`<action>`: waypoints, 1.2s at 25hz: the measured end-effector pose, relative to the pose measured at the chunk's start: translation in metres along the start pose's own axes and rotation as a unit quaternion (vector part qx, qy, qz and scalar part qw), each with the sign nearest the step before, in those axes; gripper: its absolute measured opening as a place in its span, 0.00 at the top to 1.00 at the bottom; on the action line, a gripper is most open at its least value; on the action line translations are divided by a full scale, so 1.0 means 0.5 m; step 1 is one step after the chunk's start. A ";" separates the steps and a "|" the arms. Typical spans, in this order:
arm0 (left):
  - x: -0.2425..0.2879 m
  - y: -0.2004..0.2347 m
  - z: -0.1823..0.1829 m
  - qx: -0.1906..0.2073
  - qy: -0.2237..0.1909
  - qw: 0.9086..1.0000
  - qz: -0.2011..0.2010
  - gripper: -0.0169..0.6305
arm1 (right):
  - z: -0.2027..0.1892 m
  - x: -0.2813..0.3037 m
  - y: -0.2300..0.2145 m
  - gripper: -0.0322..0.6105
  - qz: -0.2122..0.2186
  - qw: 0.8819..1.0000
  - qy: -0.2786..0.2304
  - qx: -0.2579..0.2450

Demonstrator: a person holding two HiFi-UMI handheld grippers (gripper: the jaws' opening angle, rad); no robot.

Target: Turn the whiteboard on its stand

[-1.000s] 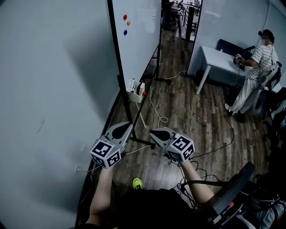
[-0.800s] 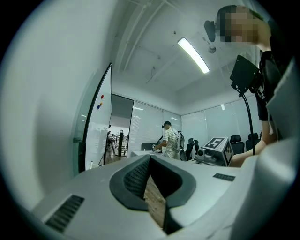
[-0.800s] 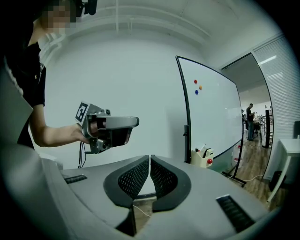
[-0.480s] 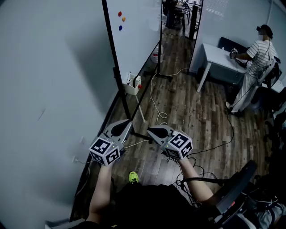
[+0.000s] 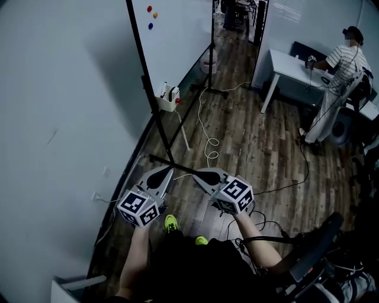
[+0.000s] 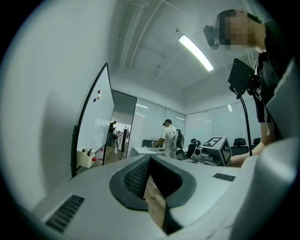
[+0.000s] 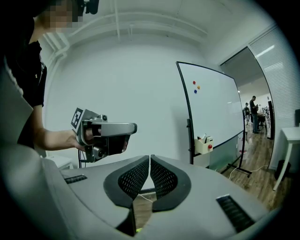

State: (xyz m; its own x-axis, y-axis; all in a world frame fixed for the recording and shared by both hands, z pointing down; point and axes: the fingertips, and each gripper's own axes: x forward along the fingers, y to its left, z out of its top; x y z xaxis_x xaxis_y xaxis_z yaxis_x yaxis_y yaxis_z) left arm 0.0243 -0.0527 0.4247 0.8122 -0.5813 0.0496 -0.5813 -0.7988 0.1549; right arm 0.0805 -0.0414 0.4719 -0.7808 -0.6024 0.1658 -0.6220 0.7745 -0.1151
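I saw the whiteboard [image 5: 177,41] standing upright on the wooden floor [image 5: 249,142], along the floor's left edge beside the pale wall [image 5: 59,89], ahead of both grippers and apart from them. Its face was plain white inside a thin black frame, and it looked slightly bowed in the right gripper view. Three small magnets [image 5: 151,16], red, orange and blue, sat close together high on the face. A white tray [image 5: 167,97] holding markers and something red hung on the nearer black post [image 5: 142,77]. Lower down that post ran to a black foot bar [image 5: 172,164] lying on the floor, which in the head view showed just beyond the fingertips. The left gripper [image 5: 168,171] had its jaws drawn nearly together with nothing between them, only floor showing through the slit. The right gripper [image 5: 194,174] had its pads meeting at the tips, also empty. A white cable [image 5: 208,142] trailed over the boards near the stand.
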 end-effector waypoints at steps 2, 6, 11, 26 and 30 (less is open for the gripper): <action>-0.004 -0.021 -0.013 -0.009 0.005 1.000 0.004 0.94 | -0.010 -0.015 0.006 0.91 0.004 1.000 -0.002 0.006; -0.014 -0.064 -0.030 -0.016 0.006 1.000 0.011 0.94 | -0.030 -0.041 0.033 0.91 0.024 1.000 0.000 0.015; -0.029 -0.097 -0.059 -0.019 0.015 1.000 0.015 0.94 | -0.058 -0.054 0.056 0.91 0.039 0.999 0.002 0.022; -0.033 -0.128 -0.072 -0.035 0.010 0.999 -0.010 0.94 | -0.039 -0.091 0.062 0.92 0.004 1.000 0.006 0.011; -0.050 -0.122 -0.079 -0.044 0.004 0.999 -0.003 0.95 | -0.040 -0.089 0.079 0.92 0.009 1.000 0.008 0.009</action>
State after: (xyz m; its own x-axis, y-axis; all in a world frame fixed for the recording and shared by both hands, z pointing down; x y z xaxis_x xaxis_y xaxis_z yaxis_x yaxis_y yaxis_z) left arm 0.0414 0.0167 0.4528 0.8166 -0.5744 0.0568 -0.5694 -0.7857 0.2416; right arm 0.0917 0.0199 0.4796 -0.7915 -0.5844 0.1789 -0.6082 0.7821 -0.1358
